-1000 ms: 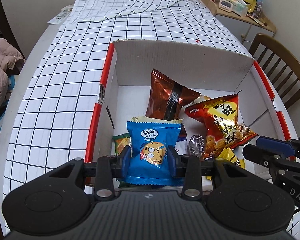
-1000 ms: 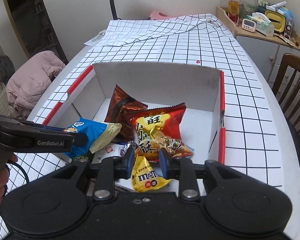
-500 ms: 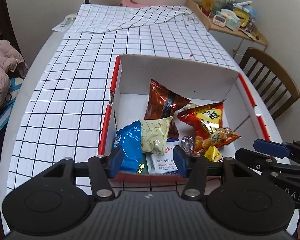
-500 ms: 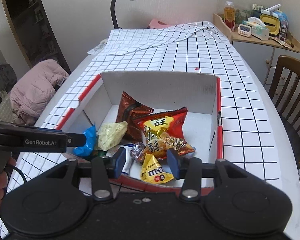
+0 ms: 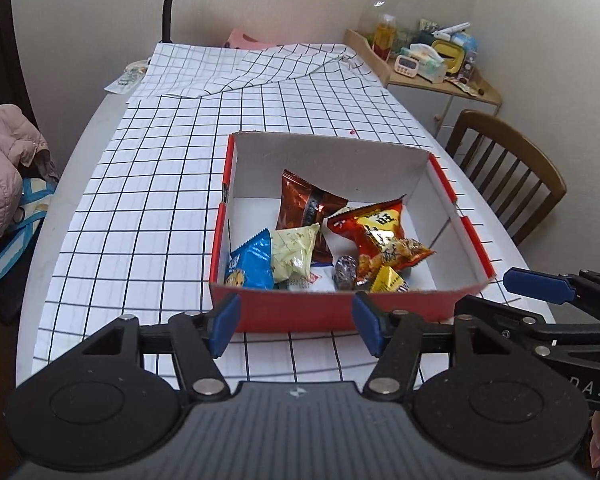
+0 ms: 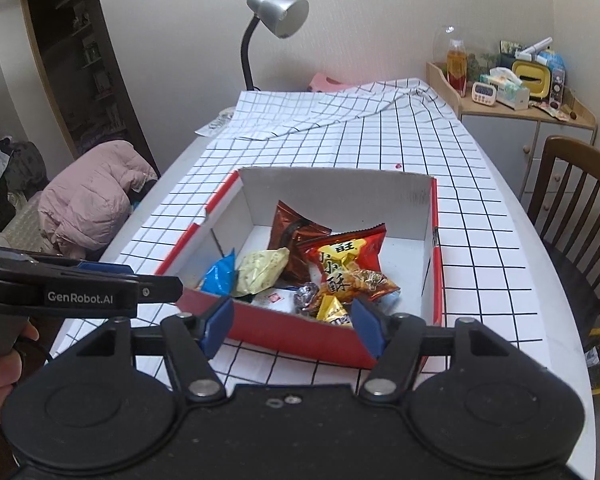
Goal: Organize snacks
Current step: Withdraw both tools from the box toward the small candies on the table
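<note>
Your left gripper (image 5: 296,326) and right gripper (image 6: 292,326): fingers spread wide, holding nothing. Just beyond both, the red-and-white cardboard box (image 5: 340,312) holds snack packets.

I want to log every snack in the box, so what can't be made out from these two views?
- White packet, both views: buried under other snacks, print too small.
- Yellow M&M's bag, both views: lower part cut off by the red box front wall.
- Blue cookie bag, right wrist view: only a corner shows.
</note>
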A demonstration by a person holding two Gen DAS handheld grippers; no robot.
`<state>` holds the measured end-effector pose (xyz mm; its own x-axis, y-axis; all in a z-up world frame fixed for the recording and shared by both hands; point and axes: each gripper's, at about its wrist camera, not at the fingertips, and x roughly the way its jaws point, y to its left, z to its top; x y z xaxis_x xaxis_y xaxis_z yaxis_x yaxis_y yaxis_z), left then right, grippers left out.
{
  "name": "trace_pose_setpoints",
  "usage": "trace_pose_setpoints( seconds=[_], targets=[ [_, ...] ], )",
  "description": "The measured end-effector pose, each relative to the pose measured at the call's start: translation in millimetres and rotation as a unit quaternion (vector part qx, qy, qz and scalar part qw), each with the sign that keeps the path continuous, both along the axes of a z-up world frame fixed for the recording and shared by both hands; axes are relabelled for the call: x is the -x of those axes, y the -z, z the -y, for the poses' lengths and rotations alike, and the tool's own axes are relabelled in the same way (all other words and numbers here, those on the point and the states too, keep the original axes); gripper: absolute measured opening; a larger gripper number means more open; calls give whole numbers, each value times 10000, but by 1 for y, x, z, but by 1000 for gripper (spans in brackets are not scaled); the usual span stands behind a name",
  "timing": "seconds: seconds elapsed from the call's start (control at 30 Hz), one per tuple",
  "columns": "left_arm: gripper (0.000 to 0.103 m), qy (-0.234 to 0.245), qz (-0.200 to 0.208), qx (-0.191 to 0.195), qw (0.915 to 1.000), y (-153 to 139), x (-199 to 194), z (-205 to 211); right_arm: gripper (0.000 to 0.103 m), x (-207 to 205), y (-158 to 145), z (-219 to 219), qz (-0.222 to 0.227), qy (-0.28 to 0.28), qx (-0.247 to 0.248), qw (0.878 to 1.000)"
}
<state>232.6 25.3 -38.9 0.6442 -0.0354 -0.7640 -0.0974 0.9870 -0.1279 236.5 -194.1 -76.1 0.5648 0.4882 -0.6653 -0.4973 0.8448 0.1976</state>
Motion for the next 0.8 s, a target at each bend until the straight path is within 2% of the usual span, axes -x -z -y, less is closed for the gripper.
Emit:
trace_pose_setpoints(
  seconds=[0.23,0.5,0.57,0.7,0.8],
  targets=[
    [65,79,63,3,9999,-4,29,1,79,32,-7,4,127,-40,-68,9999],
    [68,187,120,-8,9998,-4,61,2,87,61,-4,9,169,-38,-68,9998],
    [74,209,115,34,9997,-2,69,2,88,67,0,10,128,-20,-52,9999],
    [79,230,1,186,9996,7,80,1,91,78,10,12,0,-5,-40,10000],
    [82,243,-101,164,9995,17,87,2,91,87,20,11,-51,-44,70,10000]
  ],
)
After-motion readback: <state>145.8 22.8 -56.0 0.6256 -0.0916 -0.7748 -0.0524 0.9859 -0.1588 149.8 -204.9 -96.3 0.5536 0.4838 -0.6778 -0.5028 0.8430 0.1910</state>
